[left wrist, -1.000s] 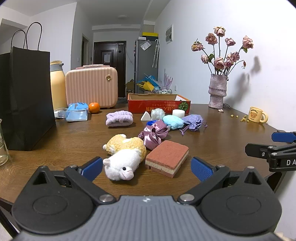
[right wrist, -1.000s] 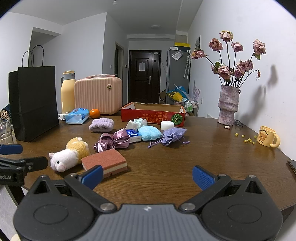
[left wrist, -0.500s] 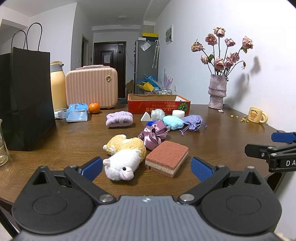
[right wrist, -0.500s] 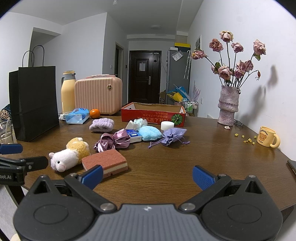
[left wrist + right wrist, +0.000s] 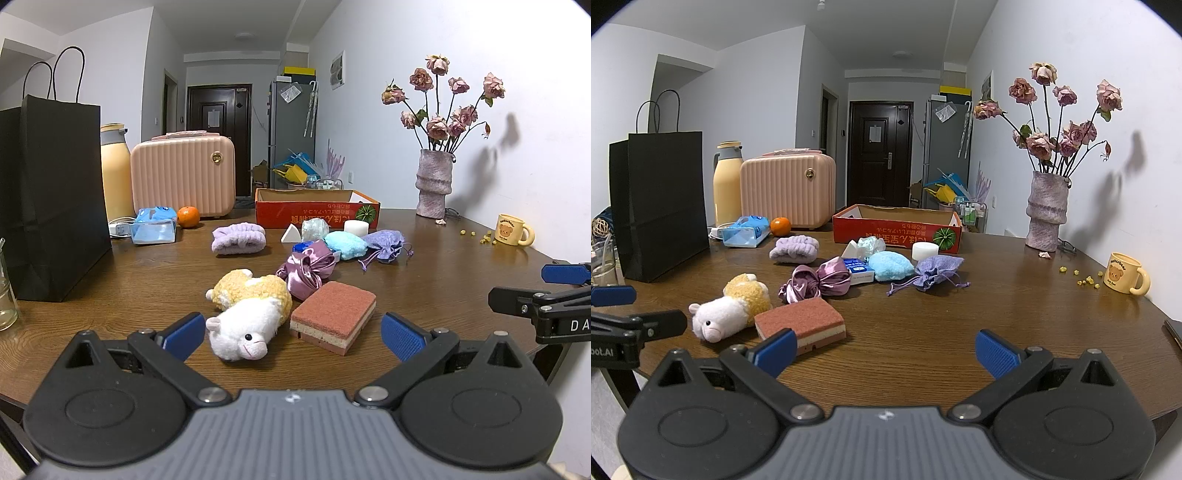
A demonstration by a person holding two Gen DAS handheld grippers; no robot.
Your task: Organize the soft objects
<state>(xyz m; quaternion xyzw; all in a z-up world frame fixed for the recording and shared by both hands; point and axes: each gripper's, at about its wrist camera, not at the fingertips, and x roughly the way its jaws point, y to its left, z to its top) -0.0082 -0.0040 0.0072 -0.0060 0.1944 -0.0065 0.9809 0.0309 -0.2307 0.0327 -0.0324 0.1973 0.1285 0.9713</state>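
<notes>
Table [image 5: 110, 295]: your brown wooden top carries everything here, clutter on its far half, bare wood near your right side.
Black paper bag [image 5: 48, 195]: one, upright at your far left, the tallest thing on the table.
Pink case [image 5: 183, 175]: one, standing behind the pile, with a yellow flask [image 5: 116, 170] just beside it on the left.
Vase of dried roses [image 5: 434, 184]: one, by the wall on your right, well apart from the soft things.
Red cardboard box [image 5: 897, 227]: one, open-topped, right behind the soft pile.
Soft things: you've got about seven in a loose cluster mid-table.
Plush sheep [image 5: 247, 317]: one, lying on its side, nearest your left fingers, touching the sponge.
Sponge [image 5: 334, 317]: one, pink-brown, layered, flat on the wood.
Satin scrunchie [image 5: 306, 267]: one, purple, just behind the sponge.
Lilac headband [image 5: 238, 238]: one, off to the left of the cluster.
Blue puff [image 5: 890, 266]: one, between the scrunchie and the lilac drawstring pouch [image 5: 936, 271].
Small bits: one white wedge [image 5: 291, 233], one white round block [image 5: 924, 251], one pale crumpled lump whose material you can't tell.
In the way: a blue-and-white pack [image 5: 858, 269] sits wedged among the soft pieces.
Tissue pack [image 5: 153, 225]: one, with one orange [image 5: 188, 216] just beside it.
Yellow bear mug [image 5: 1124, 273]: one, far right, yellow crumbs scattered near it.
Left gripper [image 5: 293, 332]: fingers spread wide, empty, hanging low over the near edge, facing the sheep and sponge.
Right gripper [image 5: 884, 350]: fingers spread wide too, gripping nothing, the sponge just ahead of its left finger.
</notes>
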